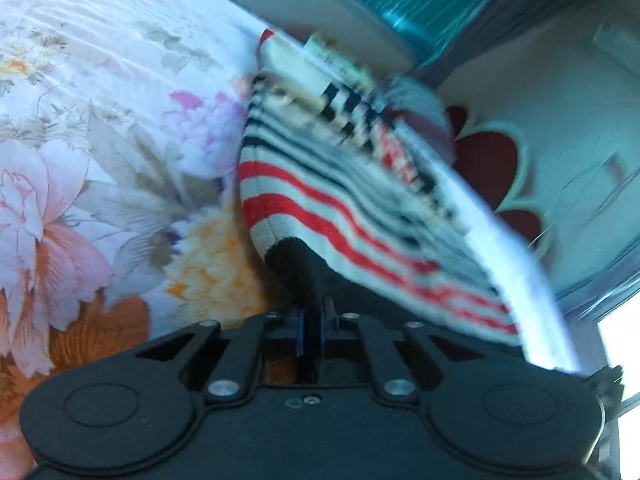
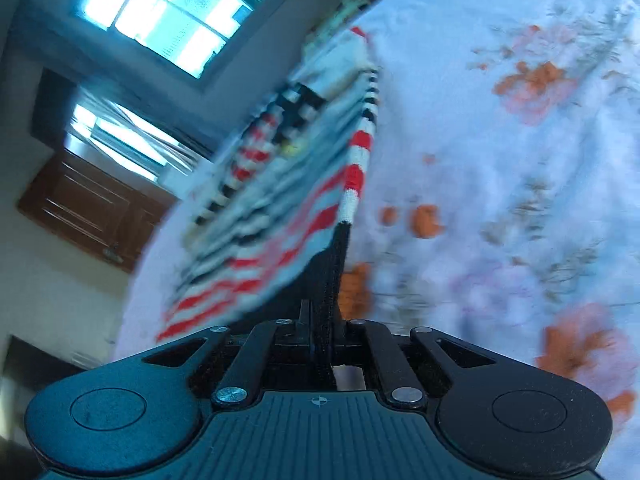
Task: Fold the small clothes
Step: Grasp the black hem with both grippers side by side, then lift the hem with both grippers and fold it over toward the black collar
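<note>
**A:** What is your left gripper [image 1: 313, 316] doing?

**B:** Its two fingers are pressed close together. You are pinching the black hem of the striped knit garment [image 1: 352, 184] between them. There is only a thin gap, and it is full of black cloth.

**A:** And your right gripper [image 2: 322, 320]?

**B:** The same. Its fingers are squeezed tight on the black hem too. You can see the black band run straight into them.

**A:** So where is the garment?

**B:** You hold it with both grippers, one on each part of the hem. It has red, white and black stripes. From each gripper it stretches away over the floral bedsheet [image 1: 100, 140]. In the left view the sheet is to the left of the garment. In the right view the sheet is to the right.

**A:** Does the far end touch the sheet?

**B:** I cannot tell. That part is blurry.

**A:** What else do you see?

**B:** In the right view, a bright window [image 2: 168, 12] and a brown wooden door [image 2: 88, 204] on the left side.
</note>
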Tool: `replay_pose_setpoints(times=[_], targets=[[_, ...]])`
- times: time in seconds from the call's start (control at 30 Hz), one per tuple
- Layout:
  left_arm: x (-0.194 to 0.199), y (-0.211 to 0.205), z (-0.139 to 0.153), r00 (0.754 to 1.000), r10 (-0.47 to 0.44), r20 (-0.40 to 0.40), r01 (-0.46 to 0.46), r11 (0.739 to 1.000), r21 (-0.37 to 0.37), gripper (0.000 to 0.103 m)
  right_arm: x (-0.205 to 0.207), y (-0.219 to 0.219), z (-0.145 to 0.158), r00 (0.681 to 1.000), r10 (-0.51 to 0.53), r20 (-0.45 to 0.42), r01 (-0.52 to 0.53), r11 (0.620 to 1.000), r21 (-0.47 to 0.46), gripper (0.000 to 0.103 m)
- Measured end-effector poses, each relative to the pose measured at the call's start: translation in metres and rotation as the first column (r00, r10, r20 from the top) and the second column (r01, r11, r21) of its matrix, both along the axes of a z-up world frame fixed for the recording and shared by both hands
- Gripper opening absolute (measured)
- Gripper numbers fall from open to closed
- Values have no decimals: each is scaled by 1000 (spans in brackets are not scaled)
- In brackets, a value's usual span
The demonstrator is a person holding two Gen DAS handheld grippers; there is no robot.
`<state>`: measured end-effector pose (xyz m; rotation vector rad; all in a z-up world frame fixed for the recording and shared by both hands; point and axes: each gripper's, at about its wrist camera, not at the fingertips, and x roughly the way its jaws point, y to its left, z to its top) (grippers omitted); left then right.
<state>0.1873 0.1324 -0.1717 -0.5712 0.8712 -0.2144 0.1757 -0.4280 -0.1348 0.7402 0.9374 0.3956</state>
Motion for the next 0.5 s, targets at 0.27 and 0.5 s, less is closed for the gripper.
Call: replay_pose_setpoints(times=[0.27, 0.5], targets=[[5, 3, -6, 999, 34, -18, -35, 998, -53, 6, 8, 2, -7, 999, 0, -37, 1, 1000, 25, 4], [14, 6, 20, 997, 74, 33, -70, 991, -116, 6, 23, -6, 37, 998, -14, 58, 9, 997, 80, 4]])
